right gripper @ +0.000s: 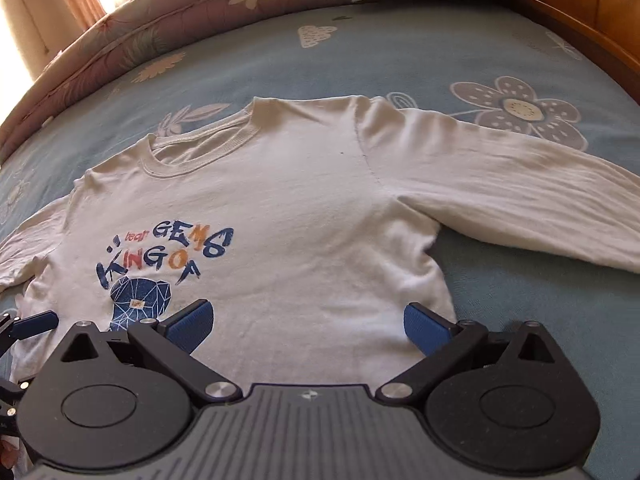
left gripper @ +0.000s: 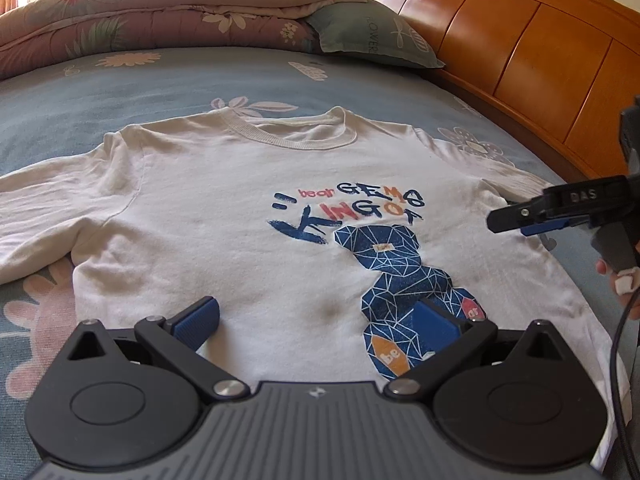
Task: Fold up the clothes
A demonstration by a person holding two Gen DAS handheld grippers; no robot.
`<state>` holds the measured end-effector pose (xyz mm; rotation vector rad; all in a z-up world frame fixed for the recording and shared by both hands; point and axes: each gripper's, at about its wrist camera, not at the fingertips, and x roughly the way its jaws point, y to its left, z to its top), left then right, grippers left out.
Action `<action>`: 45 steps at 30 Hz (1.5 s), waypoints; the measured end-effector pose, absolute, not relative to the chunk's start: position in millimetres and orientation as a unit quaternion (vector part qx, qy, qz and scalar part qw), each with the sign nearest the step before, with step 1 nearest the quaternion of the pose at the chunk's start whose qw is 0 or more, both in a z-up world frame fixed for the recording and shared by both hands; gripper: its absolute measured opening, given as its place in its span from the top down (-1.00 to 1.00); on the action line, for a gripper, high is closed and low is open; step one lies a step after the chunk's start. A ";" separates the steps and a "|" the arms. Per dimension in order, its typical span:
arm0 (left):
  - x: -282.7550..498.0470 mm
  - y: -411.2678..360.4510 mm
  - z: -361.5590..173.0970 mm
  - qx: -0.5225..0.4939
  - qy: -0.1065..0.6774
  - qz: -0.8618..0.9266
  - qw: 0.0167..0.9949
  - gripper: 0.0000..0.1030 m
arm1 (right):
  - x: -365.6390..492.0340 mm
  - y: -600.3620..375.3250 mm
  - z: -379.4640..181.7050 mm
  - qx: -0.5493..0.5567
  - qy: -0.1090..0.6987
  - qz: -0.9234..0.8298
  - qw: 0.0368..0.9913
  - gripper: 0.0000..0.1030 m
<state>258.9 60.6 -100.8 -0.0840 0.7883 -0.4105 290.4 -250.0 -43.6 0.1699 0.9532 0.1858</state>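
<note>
A white long-sleeved shirt (left gripper: pixel 248 232) with a blue bear print (left gripper: pixel 396 276) lies flat, front up, on the bed, collar (left gripper: pixel 292 136) away from me and both sleeves spread out. My left gripper (left gripper: pixel 316 320) is open and empty, hovering over the shirt's lower middle. My right gripper (right gripper: pixel 308 320) is open and empty over the shirt's lower right side (right gripper: pixel 304 216), near the side seam. The right sleeve (right gripper: pixel 520 188) stretches out to the right. The right gripper also shows in the left wrist view (left gripper: pixel 512 222), side-on at the right.
The bed has a blue flowered sheet (left gripper: pixel 120 92). A folded pink quilt (left gripper: pixel 160 12) and a grey-green pillow (left gripper: pixel 372 36) lie at the far end. A wooden headboard (left gripper: pixel 520 48) runs along the right side. The left gripper's blue fingertip (right gripper: pixel 36 322) shows at the left edge.
</note>
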 end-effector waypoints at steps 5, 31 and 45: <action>257.2 57.4 -98.7 -0.040 0.384 -0.201 0.900 -0.99 | 249.6 -230.5 -26.9 0.044 0.442 0.143 0.885 -1.00; 239.2 21.6 -94.8 0.013 0.379 -0.237 0.895 -0.99 | 111.6 -267.3 -55.8 0.134 0.529 0.123 0.829 -1.00; 240.2 28.9 -89.5 0.009 0.376 -0.229 0.898 -0.99 | 120.4 -248.6 -58.1 0.103 0.531 0.107 0.834 -1.00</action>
